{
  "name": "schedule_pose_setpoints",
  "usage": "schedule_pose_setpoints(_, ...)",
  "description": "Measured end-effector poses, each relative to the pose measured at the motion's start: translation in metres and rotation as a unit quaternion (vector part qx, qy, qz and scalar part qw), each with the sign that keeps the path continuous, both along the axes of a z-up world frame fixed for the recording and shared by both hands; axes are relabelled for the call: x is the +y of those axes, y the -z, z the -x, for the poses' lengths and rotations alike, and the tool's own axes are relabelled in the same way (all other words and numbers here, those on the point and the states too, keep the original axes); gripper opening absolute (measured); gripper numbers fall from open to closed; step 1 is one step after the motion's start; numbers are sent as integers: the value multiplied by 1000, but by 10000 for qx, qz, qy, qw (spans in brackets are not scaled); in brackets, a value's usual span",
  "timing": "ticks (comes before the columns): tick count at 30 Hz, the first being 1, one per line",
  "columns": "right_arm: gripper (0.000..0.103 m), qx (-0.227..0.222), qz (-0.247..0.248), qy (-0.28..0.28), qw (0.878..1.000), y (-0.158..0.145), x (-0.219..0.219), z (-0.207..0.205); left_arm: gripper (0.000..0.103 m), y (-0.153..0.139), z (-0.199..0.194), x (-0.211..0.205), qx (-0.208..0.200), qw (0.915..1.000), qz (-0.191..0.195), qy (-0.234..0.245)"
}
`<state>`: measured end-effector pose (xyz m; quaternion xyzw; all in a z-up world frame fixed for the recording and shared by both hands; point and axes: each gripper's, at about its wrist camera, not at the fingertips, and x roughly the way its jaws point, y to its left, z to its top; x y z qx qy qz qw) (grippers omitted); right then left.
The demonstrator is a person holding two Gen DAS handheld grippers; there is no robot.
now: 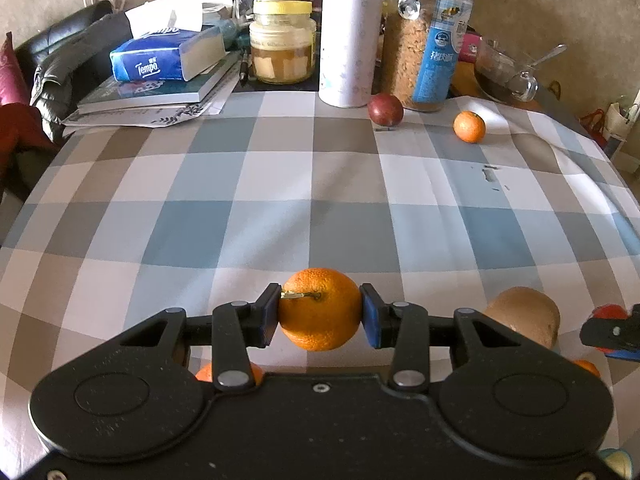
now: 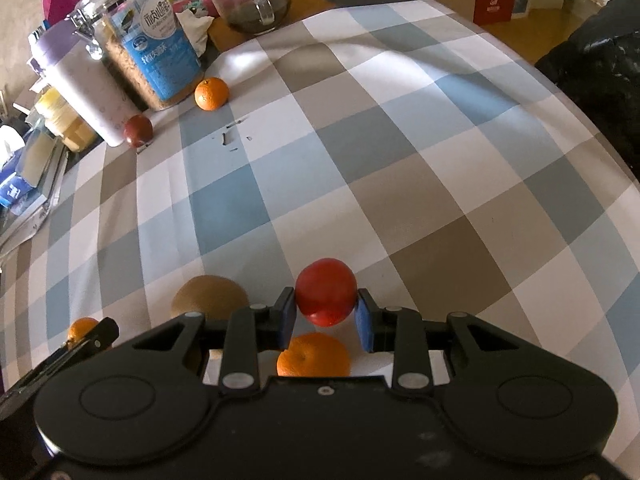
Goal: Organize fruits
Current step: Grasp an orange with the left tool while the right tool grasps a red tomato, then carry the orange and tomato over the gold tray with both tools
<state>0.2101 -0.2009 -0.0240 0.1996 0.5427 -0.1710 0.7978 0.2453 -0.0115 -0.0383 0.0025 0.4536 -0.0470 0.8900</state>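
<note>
My left gripper is shut on an orange low over the checked tablecloth near its front edge. My right gripper is shut on a red fruit, just right of the left one. A brown kiwi lies between them. Another orange sits under the right gripper, and a further orange shows under the left one. A small orange and a dark red fruit lie far back by the jars.
At the table's back stand a white bottle, a glass jar with a blue label, a yellow-lidded jar, a tissue pack on books, and a glass bowl. A dark jacket lies at the right edge.
</note>
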Motion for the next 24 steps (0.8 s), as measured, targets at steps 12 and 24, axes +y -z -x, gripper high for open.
schedule_pose_setpoints(12,33,-122,-221,-372,9990,-18,14,14,49,-19,10,-4,-433,9990,-67,50)
schedule_pose_setpoints(24,33,-446,-314,-635,9965,-39,15,41,50,-70,62,-18,-421,9985,-40,335)
